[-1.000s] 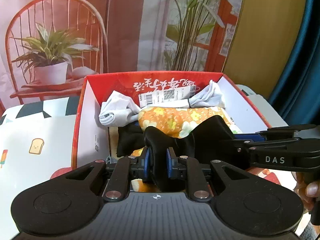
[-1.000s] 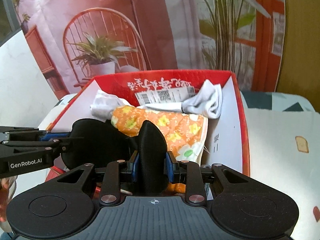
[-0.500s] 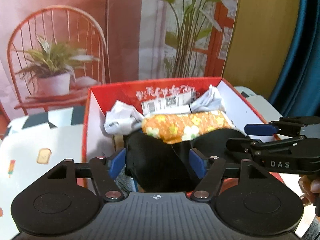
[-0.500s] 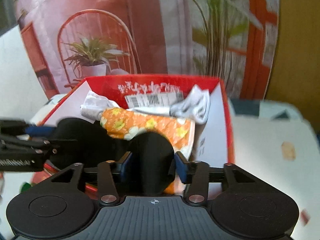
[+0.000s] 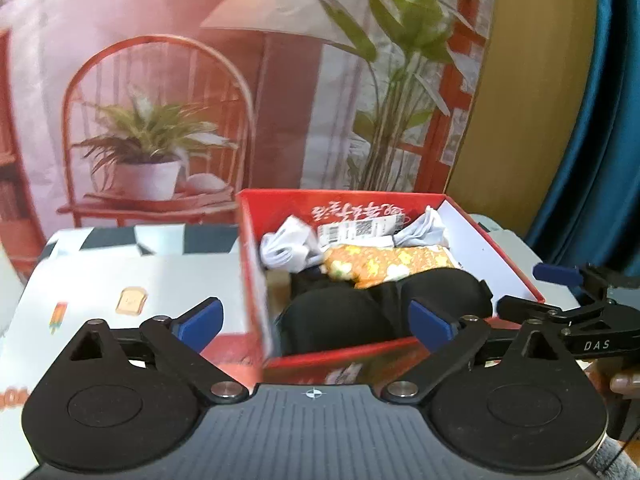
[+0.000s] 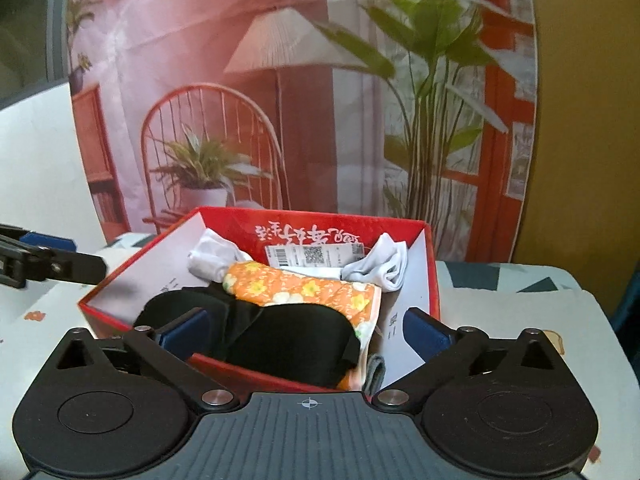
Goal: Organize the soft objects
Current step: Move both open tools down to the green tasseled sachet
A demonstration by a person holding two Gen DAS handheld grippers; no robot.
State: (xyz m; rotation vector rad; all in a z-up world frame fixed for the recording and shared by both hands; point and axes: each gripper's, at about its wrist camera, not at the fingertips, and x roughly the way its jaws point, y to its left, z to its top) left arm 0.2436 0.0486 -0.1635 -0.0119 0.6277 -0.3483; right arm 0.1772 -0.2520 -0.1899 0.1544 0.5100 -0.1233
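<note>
1. Nearest me, both tongs are spreading wide with nothing pinched. My left gripper has its blue pads either side of the box's near left corner, touching neither wall. My right gripper frames the black garment without pressing it.
2. The black padded fabric garment with two moulded cups lies inside the near end of the red cardboard box with white inner walls, free of both tongs. I judge it light and springy: the cups should hold shape while the bridge between them stays limp. I would take hold at a cup edge or that narrow middle.
3. Just behind it rests an orange floral quilted cloth pouch, soft and probably easy to drag along if the black piece is pulled.
4. Farther back sit two bundles of white knitted socks, one left, one right, with a white barcode label between them on the far wall.
5. The box walls are thin card edges that could snag a finger. Open room lies on the white patterned tablecloth to the left; the right side looks clear too, though blur makes that uncertain.
</note>
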